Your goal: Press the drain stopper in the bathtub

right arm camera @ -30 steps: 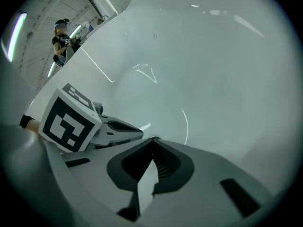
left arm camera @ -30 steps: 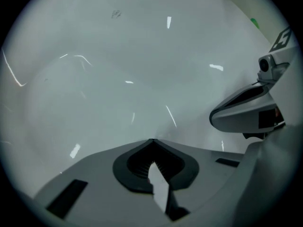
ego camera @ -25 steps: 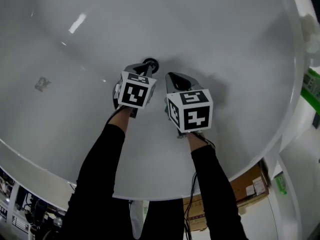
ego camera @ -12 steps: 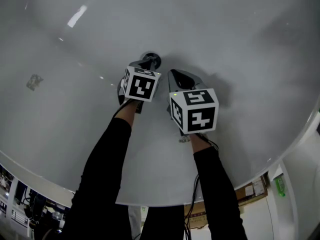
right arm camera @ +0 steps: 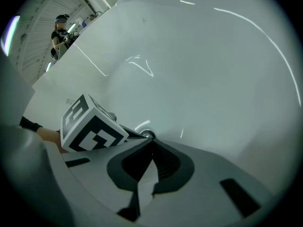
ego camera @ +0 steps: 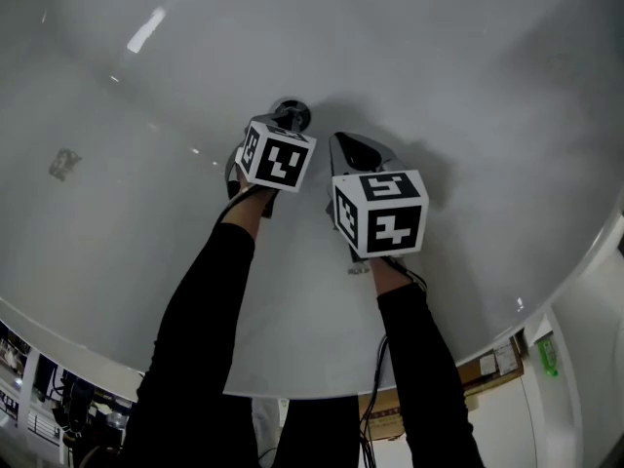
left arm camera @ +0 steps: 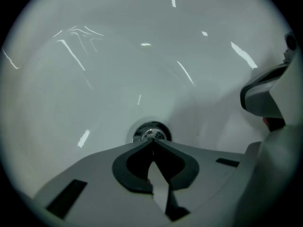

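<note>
Stopper point(left arm camera: 149, 131) faces upward just beyond closed left claw point(left arm camera: 152, 141); right claw point(right arm camera: 151, 142) closed.

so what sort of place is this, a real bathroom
Probably a workshop or storeroom, not a home bathroom: the white bathtub with its chrome drain stopper stands beside cardboard boxes, and the right gripper view shows a ribbed hall roof.
</note>
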A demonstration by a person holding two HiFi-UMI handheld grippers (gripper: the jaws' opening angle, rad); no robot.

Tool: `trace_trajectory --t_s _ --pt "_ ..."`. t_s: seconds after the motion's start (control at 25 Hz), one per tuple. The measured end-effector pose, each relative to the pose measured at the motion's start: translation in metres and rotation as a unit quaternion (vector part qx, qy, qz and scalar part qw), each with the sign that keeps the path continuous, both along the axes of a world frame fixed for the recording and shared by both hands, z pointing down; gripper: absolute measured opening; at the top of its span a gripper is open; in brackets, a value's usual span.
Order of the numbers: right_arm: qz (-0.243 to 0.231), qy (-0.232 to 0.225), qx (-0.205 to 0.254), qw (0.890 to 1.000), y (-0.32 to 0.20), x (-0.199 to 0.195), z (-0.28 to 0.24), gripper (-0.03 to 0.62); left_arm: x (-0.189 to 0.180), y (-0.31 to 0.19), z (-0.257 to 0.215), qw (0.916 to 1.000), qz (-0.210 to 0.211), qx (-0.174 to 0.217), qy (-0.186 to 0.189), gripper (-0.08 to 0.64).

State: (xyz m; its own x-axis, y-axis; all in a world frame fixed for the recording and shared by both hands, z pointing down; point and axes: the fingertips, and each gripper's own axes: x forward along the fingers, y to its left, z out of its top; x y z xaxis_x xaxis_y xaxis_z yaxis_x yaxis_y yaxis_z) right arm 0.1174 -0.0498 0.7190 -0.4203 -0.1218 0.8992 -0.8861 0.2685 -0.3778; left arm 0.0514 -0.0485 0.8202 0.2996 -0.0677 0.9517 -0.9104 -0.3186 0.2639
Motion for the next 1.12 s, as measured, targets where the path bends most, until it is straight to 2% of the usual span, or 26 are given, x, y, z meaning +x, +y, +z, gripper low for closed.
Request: trace_trajectory --t_s 0.2,0.44,0.68,1.12 --pt "0.008 -0.003 0.005 1.000 -0.003 0.000 -0.018 0.003 -0.007 0.002 -0.024 0.9998 -0.012 0.002 0.016 0.005" --pt "0.053 -0.021 0.002 0.998 -0.008 -0.003 -0.035 0.003 -0.012 -0.008 -0.056 0.9993 -0.003 0.020 0.031 0.005" --pt "0.038 -0.021 0.013 0.999 -0.010 -0.010 -0.053 0.003 -0.015 -0.019 -0.088 0.9985 0.003 0.035 0.042 0.005" --pt "0.046 -0.020 0.021 0.999 -0.008 -0.016 -0.079 0.003 -0.025 -0.030 -0.142 0.9968 0.017 0.056 0.055 0.005"
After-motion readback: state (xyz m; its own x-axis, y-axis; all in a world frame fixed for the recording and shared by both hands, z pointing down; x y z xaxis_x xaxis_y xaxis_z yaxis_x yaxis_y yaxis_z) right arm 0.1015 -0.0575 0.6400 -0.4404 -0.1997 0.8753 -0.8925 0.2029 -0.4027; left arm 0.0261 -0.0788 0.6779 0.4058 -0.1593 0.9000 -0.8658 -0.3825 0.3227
